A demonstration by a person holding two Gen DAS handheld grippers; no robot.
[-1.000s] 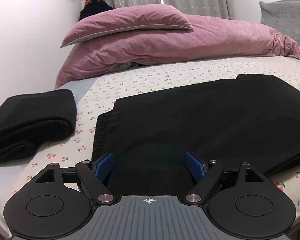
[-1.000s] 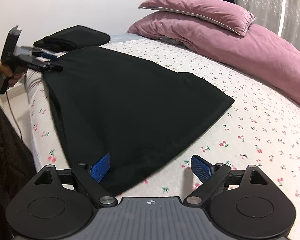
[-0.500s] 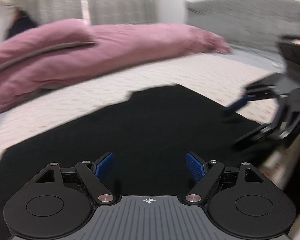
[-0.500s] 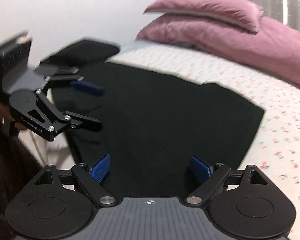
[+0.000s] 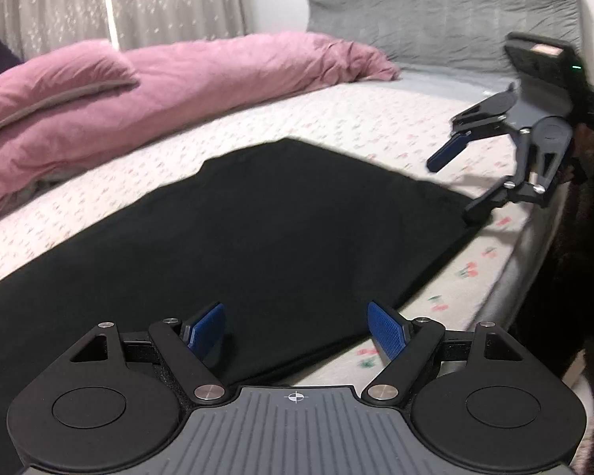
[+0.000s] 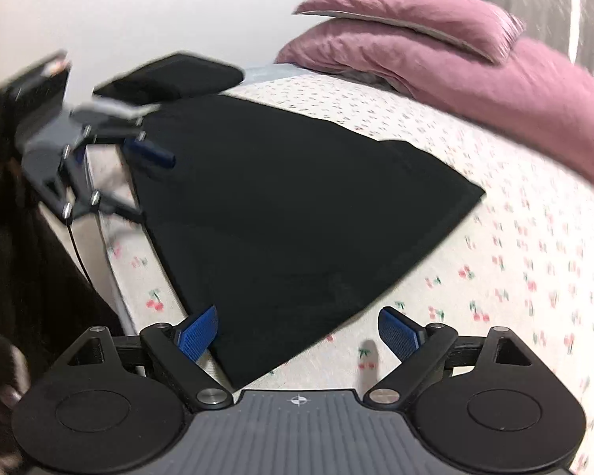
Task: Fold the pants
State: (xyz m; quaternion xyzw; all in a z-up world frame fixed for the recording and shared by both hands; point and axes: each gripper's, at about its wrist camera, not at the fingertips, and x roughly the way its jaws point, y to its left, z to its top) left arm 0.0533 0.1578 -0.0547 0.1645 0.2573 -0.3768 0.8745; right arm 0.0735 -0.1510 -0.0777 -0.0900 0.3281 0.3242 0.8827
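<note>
Black pants [image 5: 257, 229] lie flat, folded lengthwise, on a cherry-print bed sheet [image 5: 336, 118]. My left gripper [image 5: 297, 326] is open and empty, low over the near edge of the pants. My right gripper [image 6: 297, 330] is open and empty over the pants' [image 6: 289, 206] nearest corner. In the left wrist view the right gripper [image 5: 471, 182] hovers open at the pants' far right corner. In the right wrist view the left gripper [image 6: 138, 182] hovers open at the pants' left edge, blurred.
A pink duvet [image 5: 178, 79] and pillow [image 6: 408, 12] lie along the far side of the bed. A grey headboard [image 5: 435, 12] stands at the back. A folded black garment [image 6: 170, 75] sits near the wall. The bed edge [image 5: 534, 245] drops off at the right.
The left gripper has swung right along the pants' near edge, facing the headboard. The right gripper has shifted slightly at the pants' corner. Both stay open and empty.
</note>
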